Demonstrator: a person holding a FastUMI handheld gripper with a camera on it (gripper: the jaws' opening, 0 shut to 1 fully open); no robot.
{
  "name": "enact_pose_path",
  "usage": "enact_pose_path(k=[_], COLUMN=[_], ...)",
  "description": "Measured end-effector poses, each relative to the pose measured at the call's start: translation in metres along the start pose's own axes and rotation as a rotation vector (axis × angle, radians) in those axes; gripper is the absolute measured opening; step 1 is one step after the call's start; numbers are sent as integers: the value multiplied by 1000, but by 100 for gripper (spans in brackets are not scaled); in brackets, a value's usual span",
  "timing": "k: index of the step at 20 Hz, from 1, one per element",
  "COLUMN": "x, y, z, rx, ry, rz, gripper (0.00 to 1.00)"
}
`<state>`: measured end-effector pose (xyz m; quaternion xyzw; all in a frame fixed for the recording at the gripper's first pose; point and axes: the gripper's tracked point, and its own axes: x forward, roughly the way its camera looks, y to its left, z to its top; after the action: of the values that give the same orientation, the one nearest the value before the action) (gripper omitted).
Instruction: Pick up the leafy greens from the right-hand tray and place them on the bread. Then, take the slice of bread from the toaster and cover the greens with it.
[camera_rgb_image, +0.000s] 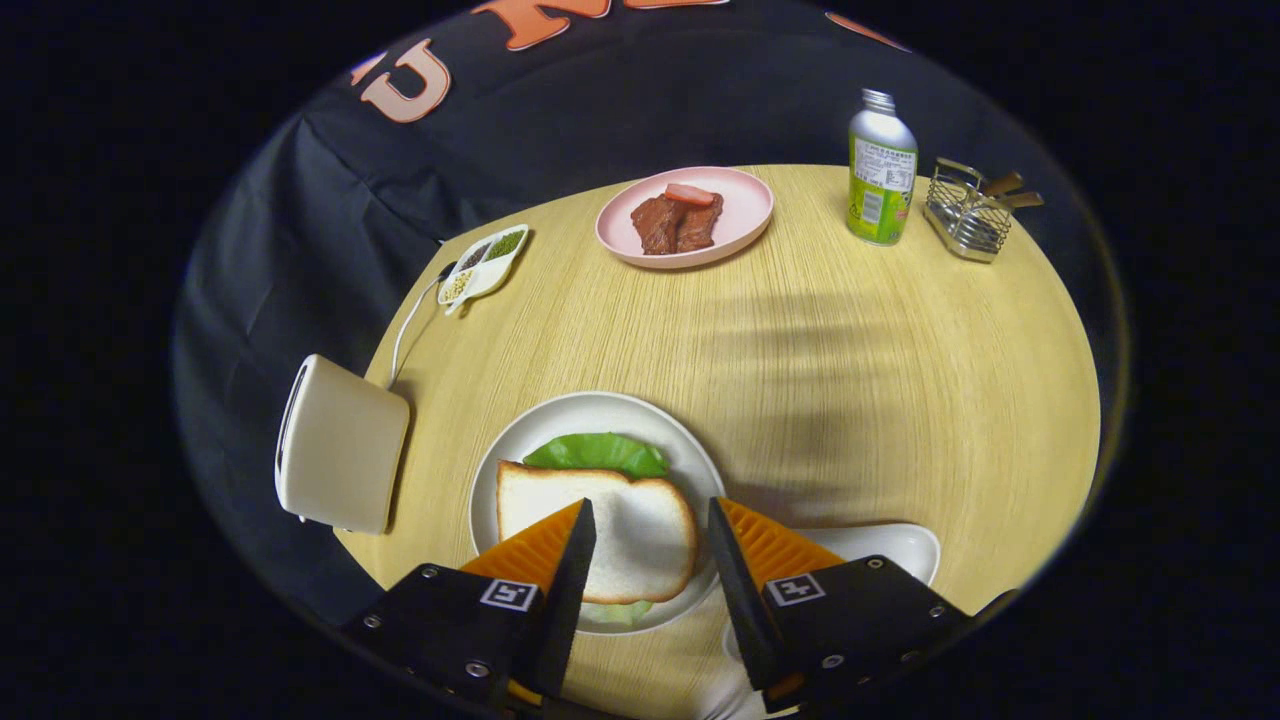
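Bread is lying over greens on plate; covering step looks done.
Gripper jaws are hanging open, empty; next, backing away.

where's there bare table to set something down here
The widest free patch of the round wooden table lies between the white plate with the bread slice, the pink plate of meat and the green-labelled metal bottle. It is crowded near the open tool, where that plate and a white tray sit close.
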<state>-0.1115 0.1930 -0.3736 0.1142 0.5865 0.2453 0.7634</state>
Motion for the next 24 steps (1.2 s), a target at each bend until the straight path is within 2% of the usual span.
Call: enact_pose_path(k=[3,7,9,12,16,20,24], x=[-23,-71,-92,-134,-205,-265,-318], y=[12,22,41,59,88,114,126], z=[20,73,89,120,167,195,220], rx=[19,-51,-86,-140,-185,-240,-290], ry=[-80,-286,-345,-458,-675,-838,-1023], rz=[20,-13,6,2,-8,20,-32], gripper=[71,71,72,74,78,83,89])
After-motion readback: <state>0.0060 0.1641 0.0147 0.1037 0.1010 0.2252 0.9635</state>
